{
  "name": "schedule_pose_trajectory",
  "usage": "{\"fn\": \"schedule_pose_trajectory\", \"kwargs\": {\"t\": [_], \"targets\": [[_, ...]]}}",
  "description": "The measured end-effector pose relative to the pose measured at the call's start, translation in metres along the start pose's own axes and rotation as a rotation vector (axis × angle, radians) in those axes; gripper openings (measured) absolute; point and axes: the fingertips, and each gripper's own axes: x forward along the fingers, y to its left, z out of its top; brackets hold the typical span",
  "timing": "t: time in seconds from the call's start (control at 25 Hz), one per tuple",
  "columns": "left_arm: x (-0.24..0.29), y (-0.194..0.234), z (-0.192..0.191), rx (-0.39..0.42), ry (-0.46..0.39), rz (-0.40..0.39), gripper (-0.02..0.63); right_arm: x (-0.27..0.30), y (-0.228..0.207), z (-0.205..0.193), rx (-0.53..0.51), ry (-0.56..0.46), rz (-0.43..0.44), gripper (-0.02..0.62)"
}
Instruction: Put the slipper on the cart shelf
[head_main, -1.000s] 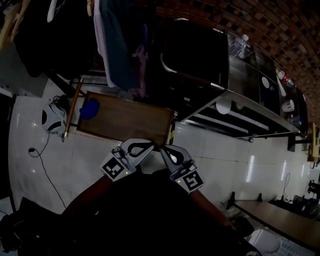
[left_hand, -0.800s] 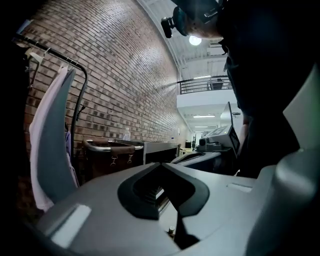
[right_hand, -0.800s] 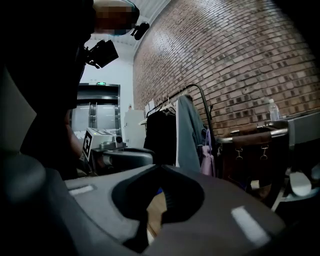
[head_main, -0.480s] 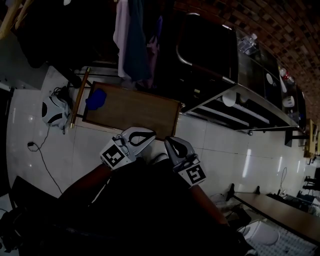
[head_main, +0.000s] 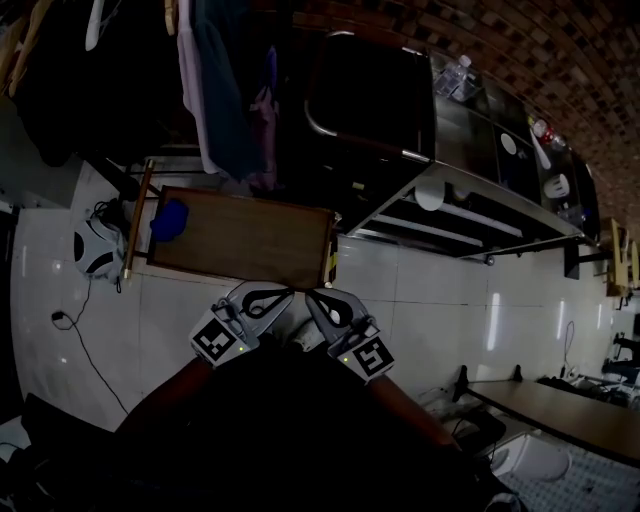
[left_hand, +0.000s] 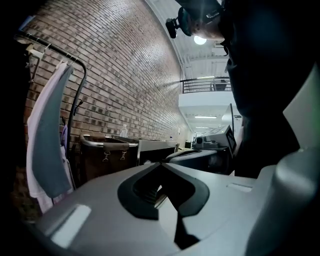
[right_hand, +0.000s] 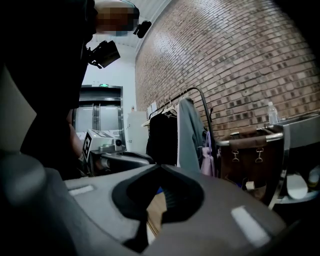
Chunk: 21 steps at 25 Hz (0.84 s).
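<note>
Ahead of the left gripper (head_main: 283, 294) and off to its left, a blue thing (head_main: 170, 218), likely the slipper, lies on the wooden bench (head_main: 250, 240), well apart from the cart (head_main: 500, 200) beyond the right gripper (head_main: 312, 297). Both grippers are pressed together and empty. Fetching the slipper would call for spread jaws.

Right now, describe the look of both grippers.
Both the left gripper and right gripper are light grey shells, with black lining around a teardrop opening behind the jaws. Each carries a white cube printed with black square markers. The person's clothing is dark.
</note>
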Motion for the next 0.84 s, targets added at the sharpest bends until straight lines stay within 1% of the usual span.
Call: {"fn": "schedule_pose_trajectory", "kwargs": {"t": [0.12,0.24,0.28,0.52,0.72,0.84], "targets": [[0.005,-0.009,-0.001,0.001,0.022,0.007,0.005,-0.011,-0.001,0.000,-0.002,0.002,0.001,0.000],[0.010,-0.018,0.001,0.044,0.024,-0.010,0.005,-0.016,-0.004,0.004,-0.005,-0.007,-0.004,0.000],[0.011,-0.021,0.001,0.047,0.021,-0.013,0.005,-0.018,-0.004,0.005,-0.009,-0.008,-0.006,0.000],[0.008,-0.028,0.003,0.015,0.016,0.002,0.005,-0.023,-0.002,0.008,-0.022,-0.014,-0.008,0.000],[0.007,-0.031,0.006,0.030,0.004,-0.001,0.005,-0.024,0.000,0.010,-0.028,-0.025,-0.007,0.000],[0.005,-0.032,0.006,0.019,0.000,0.008,0.005,-0.024,0.004,0.010,-0.029,-0.028,-0.002,0.000]]}}
